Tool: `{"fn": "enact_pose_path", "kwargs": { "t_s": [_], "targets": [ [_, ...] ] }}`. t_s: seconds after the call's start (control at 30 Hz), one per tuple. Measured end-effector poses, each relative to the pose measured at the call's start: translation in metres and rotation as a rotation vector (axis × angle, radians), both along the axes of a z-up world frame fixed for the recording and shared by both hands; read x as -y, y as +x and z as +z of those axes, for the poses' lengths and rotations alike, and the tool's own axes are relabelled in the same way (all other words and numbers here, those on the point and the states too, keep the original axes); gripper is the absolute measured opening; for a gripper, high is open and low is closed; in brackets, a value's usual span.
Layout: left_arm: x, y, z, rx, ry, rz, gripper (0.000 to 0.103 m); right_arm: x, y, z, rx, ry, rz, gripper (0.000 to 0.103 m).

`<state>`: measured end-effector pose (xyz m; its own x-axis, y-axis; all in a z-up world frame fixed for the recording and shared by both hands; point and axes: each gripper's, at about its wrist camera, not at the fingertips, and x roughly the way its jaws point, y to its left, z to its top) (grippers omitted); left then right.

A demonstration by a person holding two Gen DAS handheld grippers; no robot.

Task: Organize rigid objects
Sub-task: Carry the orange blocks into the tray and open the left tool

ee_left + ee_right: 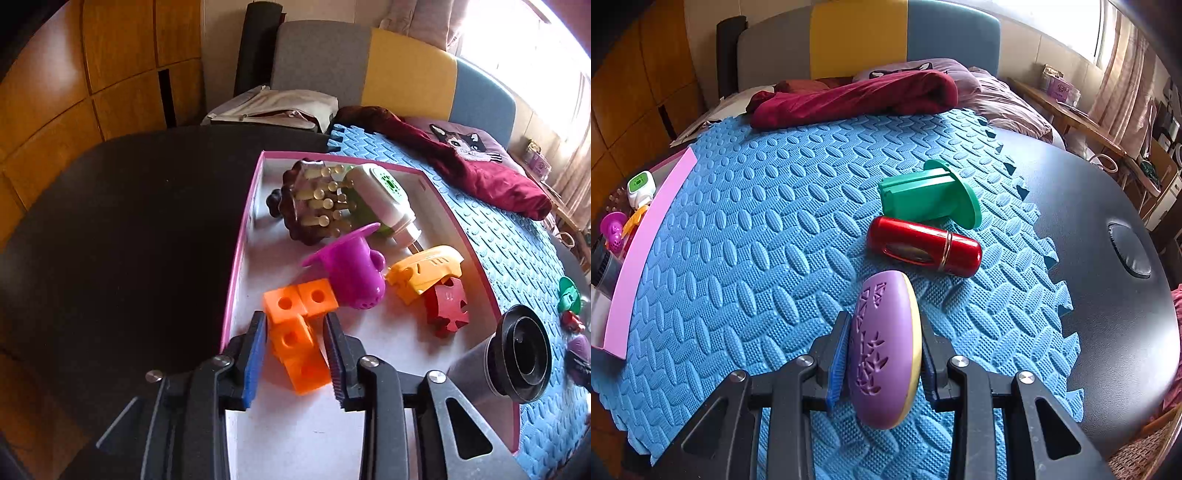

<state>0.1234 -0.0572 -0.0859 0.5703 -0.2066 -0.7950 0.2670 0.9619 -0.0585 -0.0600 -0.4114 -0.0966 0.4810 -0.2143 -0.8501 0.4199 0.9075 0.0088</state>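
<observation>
Clamped tight between blue pads of the right gripper (pixel 884 321), pitched steeply down onto the blue foam mat (pixel 757 240): purple oval case (pixel 882 354), yellow-edged, engraved with leaf sprigs, just short of a glossy red capsule (pixel 923 245) and a green flanged piece (pixel 923 199). Straddled by the left gripper (pixel 295 321), likewise tilted down, jaws slightly parted and seemingly not pressing: orange holed cubes (pixel 291 302), joined, lying inside the pink-rimmed tray (pixel 236 258).
</observation>
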Motion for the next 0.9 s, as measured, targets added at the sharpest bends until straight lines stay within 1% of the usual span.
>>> {"fn": "enact_pose_path", "kwargs": {
  "t_s": [0.1, 0.23, 0.33, 0.5, 0.8, 0.9],
  "targets": [
    [-0.001, -0.005, 0.005, 0.015, -0.001, 0.003, 0.036, 0.0, 0.0, 0.0, 0.0, 0.0, 0.0, 0.033],
    [-0.006, -0.018, 0.02, 0.063, -0.009, 0.015, 0.045, 0.0, 0.0, 0.0, 0.0, 0.0, 0.0, 0.033],
    [-0.009, -0.029, 0.033, 0.093, -0.022, 0.025, 0.045, -0.001, 0.0, 0.0, 0.0, -0.002, 0.001, 0.033],
    [-0.009, -0.045, 0.049, 0.138, -0.02, 0.024, 0.046, -0.001, -0.001, 0.0, 0.005, -0.003, -0.004, 0.033],
    [-0.009, -0.061, 0.064, 0.184, -0.009, 0.023, 0.047, 0.0, -0.002, 0.001, 0.009, 0.009, -0.008, 0.033],
    [-0.012, -0.063, 0.066, 0.191, -0.009, 0.027, 0.047, 0.001, -0.003, 0.001, 0.016, 0.028, -0.008, 0.032]
  ]
}}
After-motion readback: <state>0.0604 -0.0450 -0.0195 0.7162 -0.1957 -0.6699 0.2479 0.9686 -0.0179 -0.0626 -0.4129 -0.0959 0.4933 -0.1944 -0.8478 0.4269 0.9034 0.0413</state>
